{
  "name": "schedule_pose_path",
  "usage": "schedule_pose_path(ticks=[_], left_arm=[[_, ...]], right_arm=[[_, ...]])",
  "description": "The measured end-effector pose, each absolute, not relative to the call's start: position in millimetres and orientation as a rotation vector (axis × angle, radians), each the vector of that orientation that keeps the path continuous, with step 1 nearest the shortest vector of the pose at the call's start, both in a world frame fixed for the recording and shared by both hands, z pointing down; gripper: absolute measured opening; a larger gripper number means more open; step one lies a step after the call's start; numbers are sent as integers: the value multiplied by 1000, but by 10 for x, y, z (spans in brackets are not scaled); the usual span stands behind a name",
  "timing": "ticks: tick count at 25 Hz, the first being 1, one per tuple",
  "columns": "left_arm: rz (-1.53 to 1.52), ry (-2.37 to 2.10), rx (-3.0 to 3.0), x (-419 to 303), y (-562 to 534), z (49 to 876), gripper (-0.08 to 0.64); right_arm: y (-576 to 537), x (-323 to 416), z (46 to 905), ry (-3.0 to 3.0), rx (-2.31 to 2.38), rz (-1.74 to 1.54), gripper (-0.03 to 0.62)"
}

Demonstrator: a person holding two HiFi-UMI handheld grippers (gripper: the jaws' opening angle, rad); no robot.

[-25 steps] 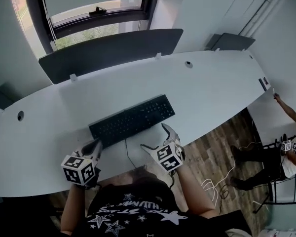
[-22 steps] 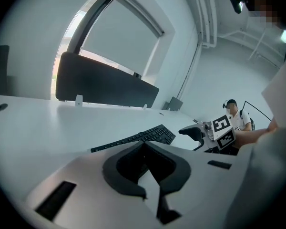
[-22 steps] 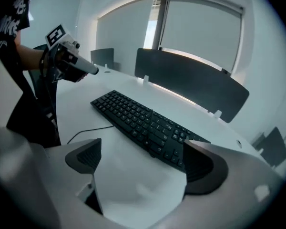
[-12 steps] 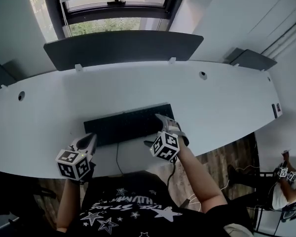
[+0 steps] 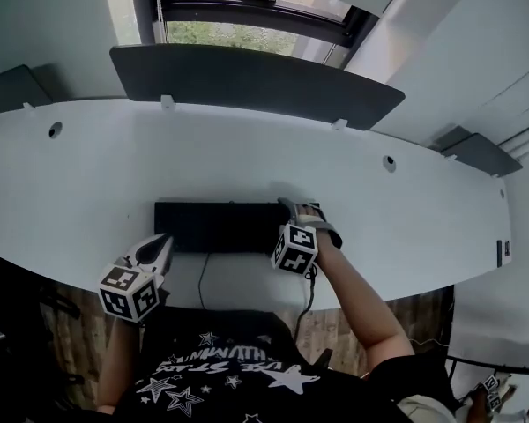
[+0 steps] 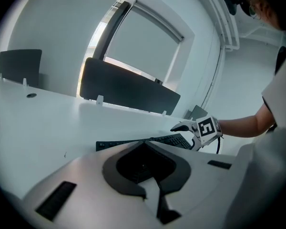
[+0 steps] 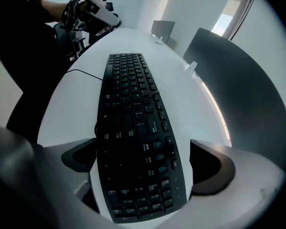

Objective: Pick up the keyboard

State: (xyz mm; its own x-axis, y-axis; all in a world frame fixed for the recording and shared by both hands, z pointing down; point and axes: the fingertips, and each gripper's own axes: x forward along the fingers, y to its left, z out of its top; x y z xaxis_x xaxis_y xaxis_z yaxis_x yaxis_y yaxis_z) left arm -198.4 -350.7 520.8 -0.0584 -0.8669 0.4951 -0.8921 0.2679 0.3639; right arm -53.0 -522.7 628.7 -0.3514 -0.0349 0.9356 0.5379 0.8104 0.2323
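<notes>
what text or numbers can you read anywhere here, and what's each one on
Nothing here reads clearly enough to quote.
keyboard: white and bluish key legends, too small and blurred to read.
shirt: one line of white lettering among stars, seen upside down, not legible.
marker cubes: black and white square patterns only, no words or numbers.

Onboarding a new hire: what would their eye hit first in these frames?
The black keyboard lies on the curved white desk, near its front edge. The right gripper straddles the keyboard's right end, jaws opening and not touching it. The left gripper, shut, hangs by the desk's front edge, off the keyboard's left end.
</notes>
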Motion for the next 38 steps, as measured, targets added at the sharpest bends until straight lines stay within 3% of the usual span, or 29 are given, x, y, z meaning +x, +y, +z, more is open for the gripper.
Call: schedule_pose_path(ticks=[18,38], left_arm=[[26,-1936,1488,-1903,-3389,5338,11],[140,-1857,1632,-1831,-3533,5319,11]], right_arm=[[-5087,-639,6519,-1605,-702,-512,577],[-4977,-574,6526,-1631,-601,-482,577]])
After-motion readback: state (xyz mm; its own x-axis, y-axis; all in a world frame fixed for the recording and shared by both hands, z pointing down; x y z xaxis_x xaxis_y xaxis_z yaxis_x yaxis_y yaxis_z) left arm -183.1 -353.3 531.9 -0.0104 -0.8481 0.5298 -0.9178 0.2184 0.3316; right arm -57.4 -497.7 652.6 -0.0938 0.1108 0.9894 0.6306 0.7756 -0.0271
